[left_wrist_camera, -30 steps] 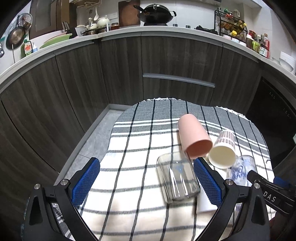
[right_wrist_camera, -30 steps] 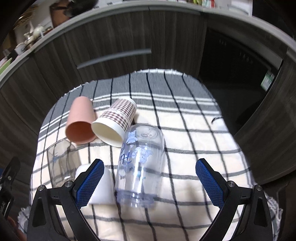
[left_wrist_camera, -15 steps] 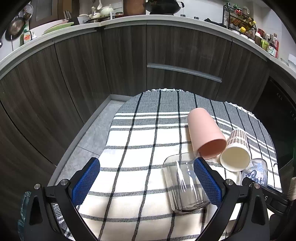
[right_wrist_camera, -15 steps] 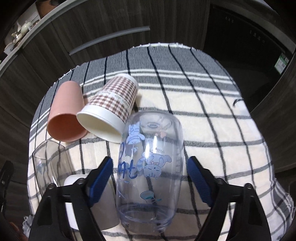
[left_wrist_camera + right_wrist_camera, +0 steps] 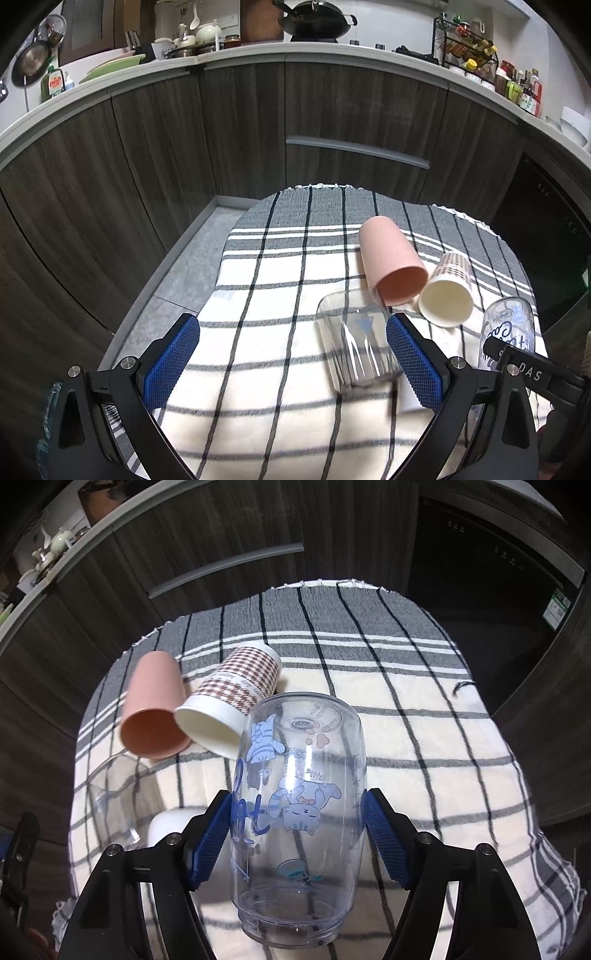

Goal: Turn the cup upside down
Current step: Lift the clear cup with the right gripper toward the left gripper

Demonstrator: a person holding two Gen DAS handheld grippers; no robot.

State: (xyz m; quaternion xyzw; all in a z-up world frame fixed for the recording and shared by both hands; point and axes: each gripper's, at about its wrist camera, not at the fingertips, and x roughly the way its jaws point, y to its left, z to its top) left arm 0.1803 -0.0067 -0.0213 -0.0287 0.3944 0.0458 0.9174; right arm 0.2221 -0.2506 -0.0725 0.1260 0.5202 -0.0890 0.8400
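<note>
Between the blue pads of the right gripper [image 5: 299, 834] a clear printed cup [image 5: 299, 775] is clamped, both pads pressed against its sides. The cup is lying along the gripper's line, its mouth towards the camera and its base pointing away (blue cartoon cats and lettering are printed on the wall). Just beyond its base, a checked paper cup [image 5: 236, 690] is lying on its side on the striped cloth [image 5: 424, 720], its white mouth turned towards the camera. A pink cup [image 5: 155, 709] is laid beside it, touching it at the rim. To the left, a clear glass [image 5: 110, 797] is seen on its side, and a white object [image 5: 166, 827] is partly hidden behind the left pad.

In the left wrist view, the left gripper [image 5: 291, 354] is held wide apart above the cloth-covered tabletop [image 5: 258, 369], nothing between its pads. The glass [image 5: 354, 339] is seen just inside the right-hand pad. Dark wooden cabinets [image 5: 221, 147] are seen behind the tabletop.
</note>
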